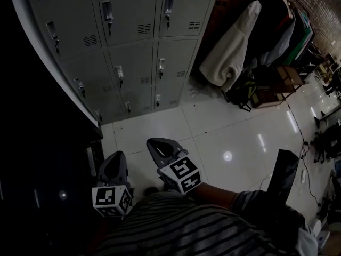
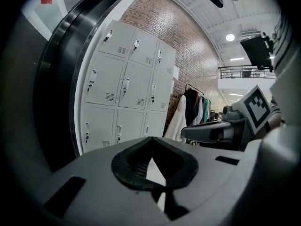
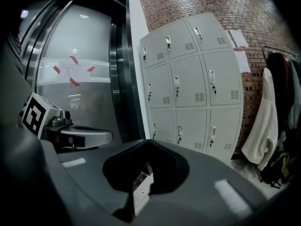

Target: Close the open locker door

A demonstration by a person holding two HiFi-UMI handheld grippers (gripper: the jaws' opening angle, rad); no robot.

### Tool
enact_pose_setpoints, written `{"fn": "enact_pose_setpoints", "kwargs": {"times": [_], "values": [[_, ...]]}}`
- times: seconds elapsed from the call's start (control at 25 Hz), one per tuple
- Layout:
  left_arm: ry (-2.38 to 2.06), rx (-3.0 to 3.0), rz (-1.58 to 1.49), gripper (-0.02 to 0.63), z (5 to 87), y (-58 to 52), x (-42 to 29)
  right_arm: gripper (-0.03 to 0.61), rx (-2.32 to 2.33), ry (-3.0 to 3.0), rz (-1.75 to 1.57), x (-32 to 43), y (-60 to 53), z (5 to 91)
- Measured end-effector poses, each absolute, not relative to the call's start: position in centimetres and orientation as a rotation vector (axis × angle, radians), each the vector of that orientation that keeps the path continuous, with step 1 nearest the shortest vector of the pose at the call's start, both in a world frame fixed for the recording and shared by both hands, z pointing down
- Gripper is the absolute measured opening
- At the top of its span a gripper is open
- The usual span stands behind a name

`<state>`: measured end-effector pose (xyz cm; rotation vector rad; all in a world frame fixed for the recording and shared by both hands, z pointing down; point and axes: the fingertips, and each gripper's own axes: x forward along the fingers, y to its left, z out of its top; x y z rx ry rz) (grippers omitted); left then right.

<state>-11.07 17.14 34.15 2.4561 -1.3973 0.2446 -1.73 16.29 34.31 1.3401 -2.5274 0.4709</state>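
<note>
Facing: a grey locker bank (image 1: 133,57), three columns by three rows, stands ahead of both my grippers and well apart from them, across pale floor tiles (image 1: 224,127).
Left gripper: my left gripper (image 1: 117,156) is clenched, its jaw tips met with nothing between them. I hold it low by my waist, pointing towards the lockers, since nothing is within reach.
Right gripper: my right gripper (image 1: 155,143) is also closed tight and empty. It sits just beside the left one and a little further forward, aimed at the same bank.
Locker door to close: I cannot pick out a door standing ajar. All nine doors (image 3: 188,86) look flush with the bank in the head view and in both gripper views. If one is open, the gap is too slight to see from here.
Why the jaws are together: in my judgement a door wants a push, not a pinch, and closed jaws make one blunt, firm tip for that.
Left of my grippers: a dark steel frame (image 3: 120,79) meets the lockers' edge, and beyond it is a glass panel (image 3: 75,93) with a taped-up sheet.
Right of my grippers: a white coat (image 1: 232,44) hangs on a rack past the lockers, with a backpack (image 1: 242,92) on the floor below it.
Stage: I judge the approach barely begun, as neither gripper touches anything.
Next need: getting closer, then finding which door is loose before pressing on it.
</note>
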Motion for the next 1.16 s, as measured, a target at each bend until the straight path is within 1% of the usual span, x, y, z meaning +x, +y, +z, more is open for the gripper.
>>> {"fn": "enact_pose_setpoints", "kwargs": {"times": [1.16], "values": [[-1.335, 2.47, 0.283, 0.005, 34.4, 17.7, -9.0, 0.0, 1.293, -2.531, 0.429, -1.3, 16.5, 34.5]]}}
